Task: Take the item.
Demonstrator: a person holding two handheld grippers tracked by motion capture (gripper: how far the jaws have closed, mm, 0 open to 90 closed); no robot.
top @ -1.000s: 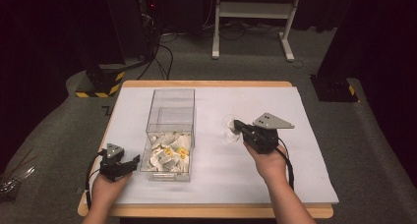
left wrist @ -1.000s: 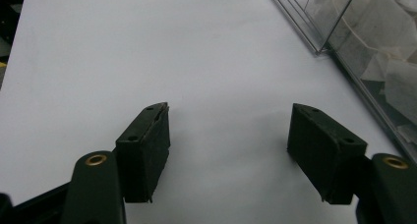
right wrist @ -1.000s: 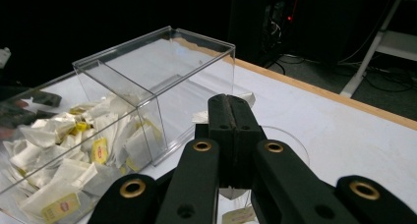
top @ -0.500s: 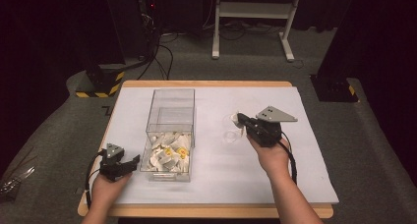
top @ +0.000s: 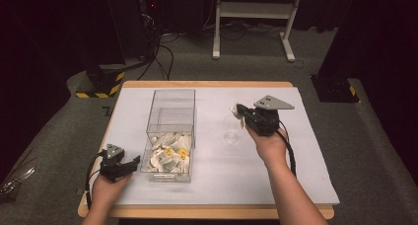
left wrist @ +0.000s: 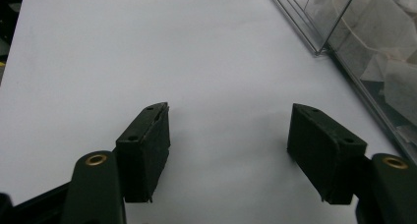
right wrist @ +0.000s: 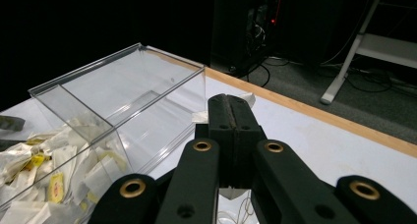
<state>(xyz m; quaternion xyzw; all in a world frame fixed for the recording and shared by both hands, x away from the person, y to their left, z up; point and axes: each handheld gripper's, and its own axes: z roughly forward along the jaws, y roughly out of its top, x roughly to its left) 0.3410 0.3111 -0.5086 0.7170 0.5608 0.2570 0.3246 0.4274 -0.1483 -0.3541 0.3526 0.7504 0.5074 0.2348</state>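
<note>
Floor: you see grey carpet (top: 59,136) around the counter (top: 207,84).
Furniture: a white frame (top: 251,10) stands behind.
Light: your backdrop is dark.
Cables: black leads (top: 160,52) trail across.

The worktop (top: 207,185) is white with a tan wood edge, the box (top: 170,131) is clear, its tea bags (top: 167,156) are white with yellow tags, both grippers (top: 121,167) (top: 240,110) are black, and the floor (top: 59,136) is grey.

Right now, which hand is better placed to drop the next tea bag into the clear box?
Right. The right gripper is already shut on a tea bag, beside the clear box. The left gripper rests open with nothing between its jaws.
</note>
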